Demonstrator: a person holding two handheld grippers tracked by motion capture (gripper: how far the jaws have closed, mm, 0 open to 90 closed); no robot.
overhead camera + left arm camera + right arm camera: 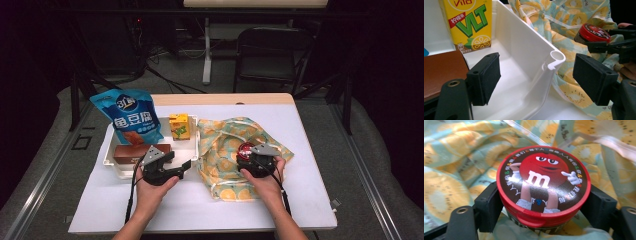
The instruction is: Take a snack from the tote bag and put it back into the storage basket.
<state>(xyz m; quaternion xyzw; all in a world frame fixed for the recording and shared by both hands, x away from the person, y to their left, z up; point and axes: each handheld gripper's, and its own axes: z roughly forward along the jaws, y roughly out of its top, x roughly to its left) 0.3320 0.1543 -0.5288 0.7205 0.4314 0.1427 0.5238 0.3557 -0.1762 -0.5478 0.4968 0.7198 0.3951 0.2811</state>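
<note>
Tabletop, white, carries all items of the scene. On its right half lies the fruit-print cloth bag, crumpled, with its mouth toward the white bin just beside it; the bin holds a blue snack pouch, a yellow drink carton and a brown box. Your left gripper waits released at the bin's near corner, jaws wide on either side of the rim and pressing on nothing. Your right gripper is clenched on the red-lidded candy tub, one pad on each side of its wall below the lid, and the tub sits over the bag's folds. To place it well, keep the grip low and level so that the lid stays up, carry the tub clear of the loose cloth, and consider using the free jaws to pin or spread the fabric so that it does not drag along.
</note>
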